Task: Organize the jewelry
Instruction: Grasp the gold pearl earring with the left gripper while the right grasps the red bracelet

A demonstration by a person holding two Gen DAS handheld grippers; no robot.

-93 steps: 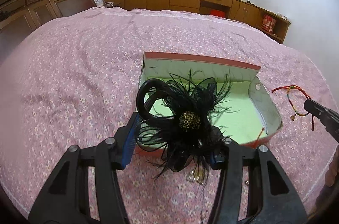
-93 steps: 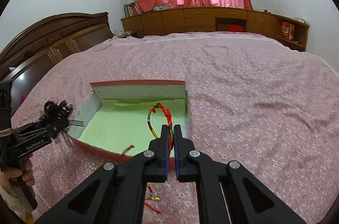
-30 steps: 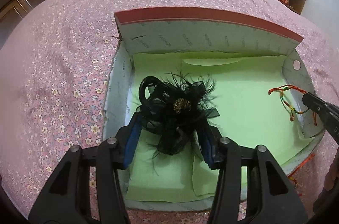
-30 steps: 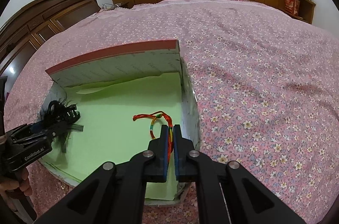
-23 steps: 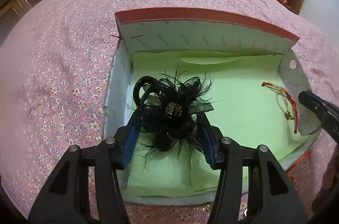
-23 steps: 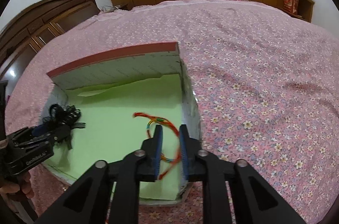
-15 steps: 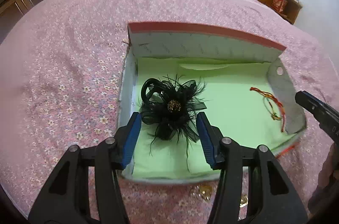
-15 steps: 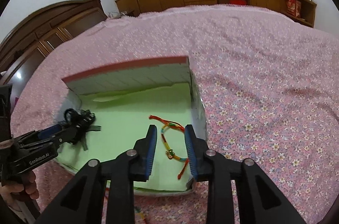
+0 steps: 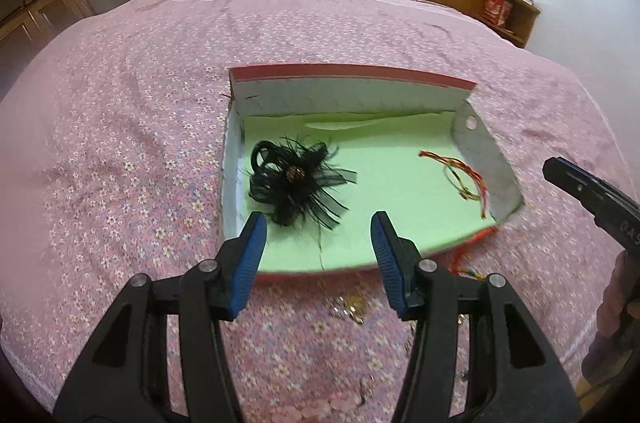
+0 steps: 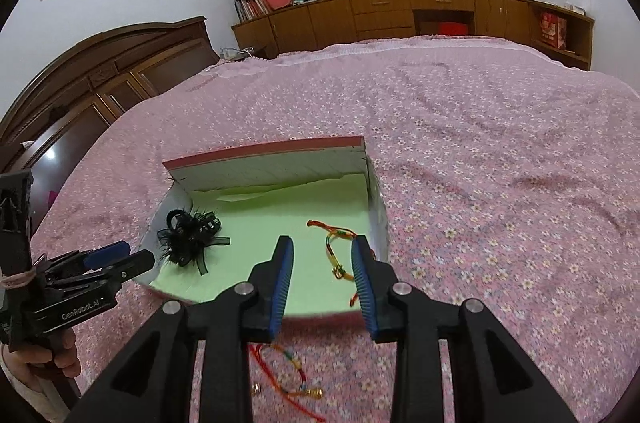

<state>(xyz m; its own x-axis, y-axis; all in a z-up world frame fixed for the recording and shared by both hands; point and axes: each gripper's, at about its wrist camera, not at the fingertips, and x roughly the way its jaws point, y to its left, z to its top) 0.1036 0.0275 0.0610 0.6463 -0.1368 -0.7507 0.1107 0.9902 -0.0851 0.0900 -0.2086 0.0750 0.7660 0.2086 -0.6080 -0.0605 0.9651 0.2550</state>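
A shallow box (image 9: 352, 95) with a green lining and red rim lies on the pink floral bed; it also shows in the right wrist view (image 10: 280, 171). A black feathered hair clip (image 9: 294, 181) lies in its left part, also seen in the right wrist view (image 10: 190, 237). A red and multicoloured cord bracelet (image 9: 464, 175) lies in its right part, also in the right wrist view (image 10: 338, 249). My left gripper (image 9: 318, 223) is open and empty above the box's near edge. My right gripper (image 10: 322, 255) is open and empty, just above the bracelet.
Loose jewelry lies on the bedspread in front of the box: gold pieces (image 9: 354, 307) and another red cord bracelet (image 10: 288, 371) with a gold charm. A dark wooden headboard (image 10: 104, 79) stands at the left, low wooden cabinets (image 10: 400, 11) along the far wall.
Both grippers opened and let go: the hair clip and the bracelet now lie in the box. Both grippers have pulled back and up from the box.
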